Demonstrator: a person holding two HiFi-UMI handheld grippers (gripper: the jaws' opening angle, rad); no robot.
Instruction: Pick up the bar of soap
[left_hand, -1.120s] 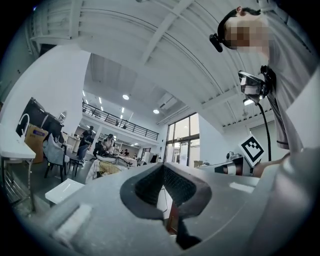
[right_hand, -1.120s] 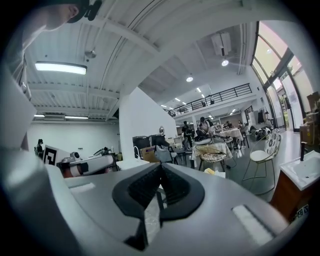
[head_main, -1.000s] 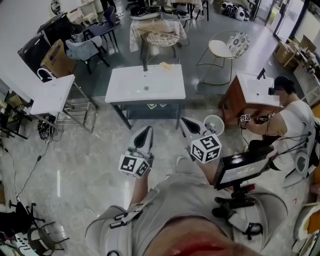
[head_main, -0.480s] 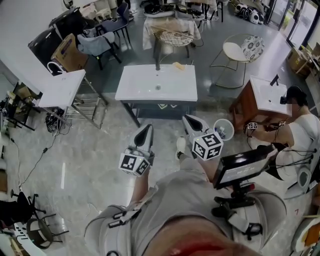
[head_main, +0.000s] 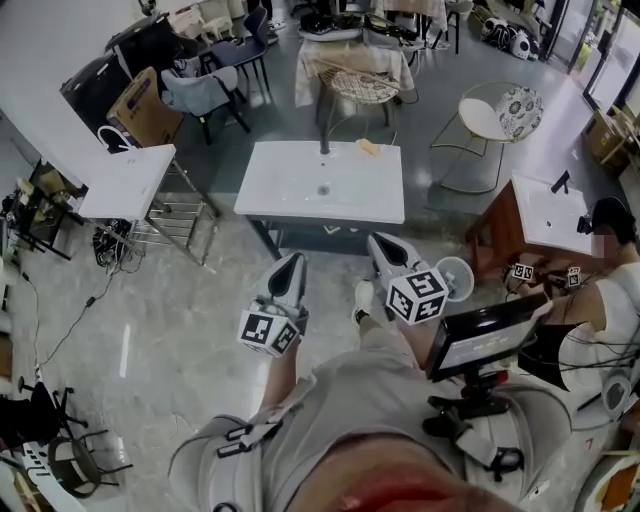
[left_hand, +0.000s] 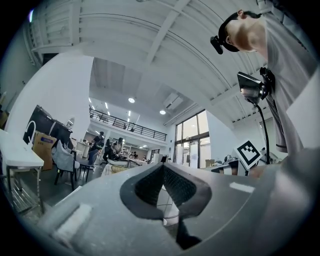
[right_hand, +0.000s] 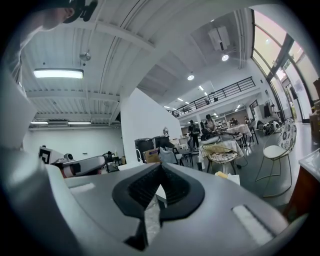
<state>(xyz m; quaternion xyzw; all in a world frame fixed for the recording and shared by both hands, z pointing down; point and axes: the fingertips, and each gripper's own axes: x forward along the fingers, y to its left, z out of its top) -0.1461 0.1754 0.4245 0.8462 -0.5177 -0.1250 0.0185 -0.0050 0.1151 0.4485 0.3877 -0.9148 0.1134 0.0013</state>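
Nearer the sink (head_main: 290, 190) now, left gripper (head_main: 295, 258) and right gripper (head_main: 376, 240) stay pressed together, empty; bar of soap (head_main: 369, 147) on the sink's far rim is yet unreached.

The site was an open industrial test hall: a washbasin stand (head_main: 322, 182) stood ahead of the fingers (head_main: 289, 277), with scattered chairs (head_main: 485, 116), a cardboard box (head_main: 148, 108) and a mezzanine railing (left_hand: 125, 129) beyond them.

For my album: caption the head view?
Both shut, left gripper and right gripper point at a white washbasin bearing yellow soap.
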